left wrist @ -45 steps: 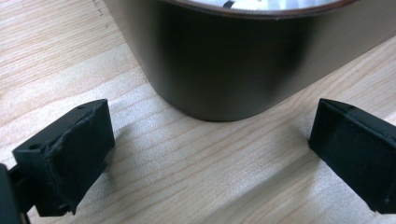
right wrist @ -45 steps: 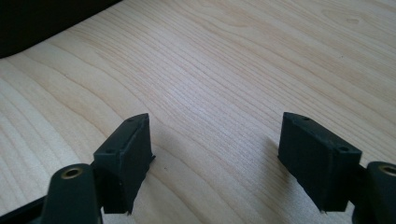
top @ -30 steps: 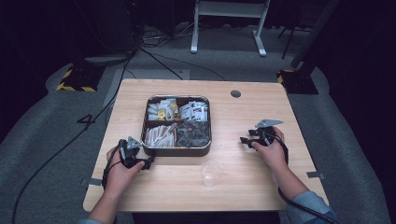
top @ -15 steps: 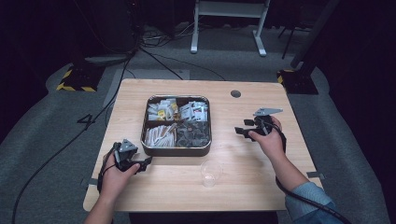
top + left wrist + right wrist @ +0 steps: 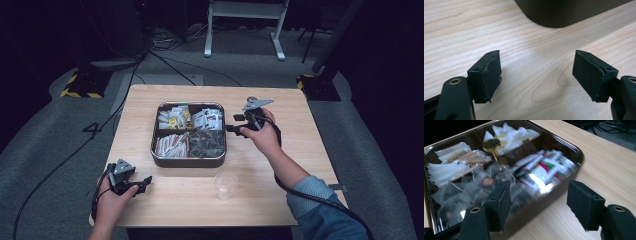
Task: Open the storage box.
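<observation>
right claw (image 5: 539, 205) agape and empty at the tray (image 5: 574, 152), nearest packets (image 5: 461, 202) motion-blurred; left claw (image 5: 536, 75) likewise empty

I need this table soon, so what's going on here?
A person holds a gripper in each hand. The right gripper, open and empty, points at the right side of a metal tray of packets. The left gripper is open and empty near the table's front left corner. A clear cup stands before the tray, untouched.
</observation>
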The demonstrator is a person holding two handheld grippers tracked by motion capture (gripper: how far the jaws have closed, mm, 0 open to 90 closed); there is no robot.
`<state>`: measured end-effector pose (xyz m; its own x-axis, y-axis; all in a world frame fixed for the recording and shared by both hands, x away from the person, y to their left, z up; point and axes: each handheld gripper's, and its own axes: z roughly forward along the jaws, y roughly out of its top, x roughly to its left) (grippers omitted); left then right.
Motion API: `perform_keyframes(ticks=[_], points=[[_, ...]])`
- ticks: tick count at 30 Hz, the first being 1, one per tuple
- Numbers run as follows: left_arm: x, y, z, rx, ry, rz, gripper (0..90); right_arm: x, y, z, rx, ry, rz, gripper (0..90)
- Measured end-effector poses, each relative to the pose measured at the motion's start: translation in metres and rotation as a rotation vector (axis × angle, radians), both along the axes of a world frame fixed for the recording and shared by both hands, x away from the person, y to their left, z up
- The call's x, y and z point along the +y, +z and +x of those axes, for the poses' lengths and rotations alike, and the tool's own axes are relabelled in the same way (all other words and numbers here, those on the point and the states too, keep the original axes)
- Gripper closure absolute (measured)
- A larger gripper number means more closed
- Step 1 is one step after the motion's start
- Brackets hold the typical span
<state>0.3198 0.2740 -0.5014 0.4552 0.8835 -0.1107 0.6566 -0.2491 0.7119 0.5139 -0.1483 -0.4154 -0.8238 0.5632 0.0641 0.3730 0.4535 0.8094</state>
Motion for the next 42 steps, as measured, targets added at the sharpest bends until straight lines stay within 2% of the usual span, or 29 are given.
perform_keyframes(ticks=[1, 5, 6, 7, 9, 10, 12, 14, 15, 17, 19, 23, 27, 31, 33, 34, 35, 37, 42], points=[[0.000, 0.000, 0.000, 0.000, 0.000, 0.000, 23.6, 0.000, 0.000, 0.000, 0.000, 0.000, 0.000, 36.5], [0.003, -0.002, -0.005, -0.001, 0.001, -0.003, 23.6, 0.025, 0.004, 0.005, -0.007, 0.042, -0.020, 36.8], [0.004, -0.002, -0.006, -0.002, 0.002, -0.004, 23.6, 0.037, 0.005, 0.007, -0.006, 0.061, -0.035, 36.8], [0.005, -0.002, -0.006, -0.007, 0.005, -0.006, 23.6, 0.037, 0.005, 0.007, -0.006, 0.061, -0.035, 36.8], [0.006, -0.002, -0.007, -0.009, 0.013, -0.007, 23.6, 0.054, 0.006, 0.010, 0.000, 0.084, -0.044, 36.9], [0.006, -0.002, -0.008, -0.003, 0.012, -0.012, 23.6, 0.054, 0.006, 0.010, 0.000, 0.084, -0.044, 36.9], [0.006, -0.002, -0.008, -0.003, 0.013, -0.013, 23.6, 0.066, 0.006, 0.011, 0.009, 0.102, -0.044, 37.1], [0.006, -0.002, -0.007, -0.007, 0.004, 0.001, 23.5, 0.082, 0.004, 0.011, 0.032, 0.130, -0.036, 37.9], [0.004, -0.002, -0.005, -0.012, -0.002, 0.023, 23.5, 0.087, 0.003, 0.011, 0.040, 0.138, -0.036, 38.8], [0.003, -0.002, -0.005, -0.013, -0.010, 0.038, 23.5, 0.092, 0.002, 0.012, 0.048, 0.144, -0.039, 39.9], [0.002, -0.003, -0.001, -0.014, -0.016, 0.045, 22.3, 0.106, -0.001, 0.014, 0.061, 0.153, -0.051, 42.2], [0.004, -0.002, 0.003, -0.014, -0.027, 0.052, 22.2, 0.121, -0.005, 0.017, 0.073, 0.158, -0.065, 43.3], [0.005, -0.002, 0.006, -0.012, -0.026, 0.047, 21.7, 0.133, -0.011, 0.018, 0.076, 0.155, -0.095, 43.4], [0.005, -0.002, 0.008, -0.009, -0.029, 0.041, 21.3, 0.143, -0.021, 0.019, 0.096, 0.145, -0.099, 45.3], [0.005, -0.002, 0.009, -0.010, -0.033, 0.046, 21.0, 0.146, -0.022, 0.019, 0.067, 0.137, -0.108, 50.7], [0.005, -0.002, 0.009, -0.010, -0.033, 0.046, 20.7, 0.146, -0.022, 0.019, 0.067, 0.137, -0.108, 50.7], [0.004, -0.003, 0.009, -0.010, -0.037, 0.049, 20.1, 0.146, -0.021, 0.018, 0.034, 0.125, -0.147, 58.7], [0.004, -0.002, 0.009, -0.008, -0.038, 0.055, 19.7, 0.146, -0.020, 0.019, 0.045, 0.123, -0.139, 59.0], [0.003, -0.002, 0.012, -0.009, -0.046, 0.062, 19.1, 0.147, -0.020, 0.017, 0.029, 0.111, -0.146, 59.1]])
